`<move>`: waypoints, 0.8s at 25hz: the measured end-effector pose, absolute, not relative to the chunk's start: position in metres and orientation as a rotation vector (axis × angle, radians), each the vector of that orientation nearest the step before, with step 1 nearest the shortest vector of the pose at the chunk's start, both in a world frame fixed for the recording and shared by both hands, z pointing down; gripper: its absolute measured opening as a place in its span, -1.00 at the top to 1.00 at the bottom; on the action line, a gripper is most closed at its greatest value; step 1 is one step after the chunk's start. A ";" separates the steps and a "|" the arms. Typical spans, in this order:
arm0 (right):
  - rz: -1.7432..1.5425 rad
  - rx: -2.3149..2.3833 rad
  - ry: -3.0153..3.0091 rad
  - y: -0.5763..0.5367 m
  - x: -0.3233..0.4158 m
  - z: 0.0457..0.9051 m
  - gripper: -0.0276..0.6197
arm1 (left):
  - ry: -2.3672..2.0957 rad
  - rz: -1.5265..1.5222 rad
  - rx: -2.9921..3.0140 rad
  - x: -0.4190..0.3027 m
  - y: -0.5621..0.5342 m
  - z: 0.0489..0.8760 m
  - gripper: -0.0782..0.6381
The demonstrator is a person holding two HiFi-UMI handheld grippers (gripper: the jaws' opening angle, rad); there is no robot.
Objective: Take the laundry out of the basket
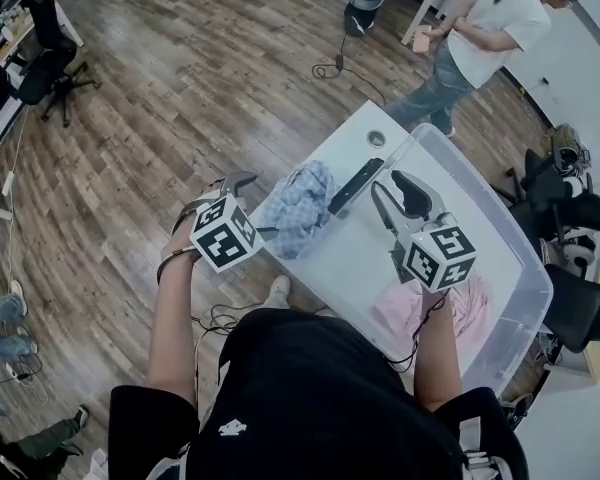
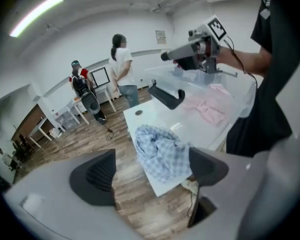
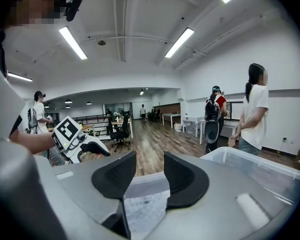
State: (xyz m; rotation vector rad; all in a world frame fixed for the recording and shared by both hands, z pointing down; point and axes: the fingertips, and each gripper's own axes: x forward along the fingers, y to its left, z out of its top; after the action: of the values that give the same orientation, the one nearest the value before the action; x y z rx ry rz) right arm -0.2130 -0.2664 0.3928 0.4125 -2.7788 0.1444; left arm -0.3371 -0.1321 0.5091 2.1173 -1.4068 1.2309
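A clear plastic basket stands on the white table. A pink garment lies crumpled on its floor at the near end, also visible in the left gripper view. A blue checked garment lies heaped on the table's left edge, outside the basket. My left gripper hovers just left of that garment, jaws wide open and empty; the checked cloth shows beyond them. My right gripper hangs over the basket's middle, jaws open, nothing between them.
A black clasp sits on the basket's left rim. The table ends just under the checked garment, with wood floor below. A person stands beyond the table's far end. Office chairs crowd the right side; a cable lies on the floor.
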 end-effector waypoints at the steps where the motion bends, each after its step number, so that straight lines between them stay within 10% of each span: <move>1: 0.141 0.413 -2.781 -0.265 -0.214 0.392 0.37 | -1.462 1.188 2.138 -0.338 -0.137 0.499 -0.48; 9: 0.128 0.473 -2.802 -0.264 -0.206 0.379 0.42 | -2.142 0.576 2.233 -0.350 -0.170 0.366 0.75; 20: 0.164 0.730 -2.806 -0.278 -0.137 0.365 0.64 | -2.167 0.142 2.494 -0.294 -0.200 0.284 0.76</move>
State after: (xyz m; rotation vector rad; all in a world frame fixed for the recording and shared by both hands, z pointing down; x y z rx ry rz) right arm -0.1370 -0.2785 0.3651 0.7301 -2.8064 0.1639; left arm -0.2942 -0.1995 0.2839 2.4942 -2.1670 0.1423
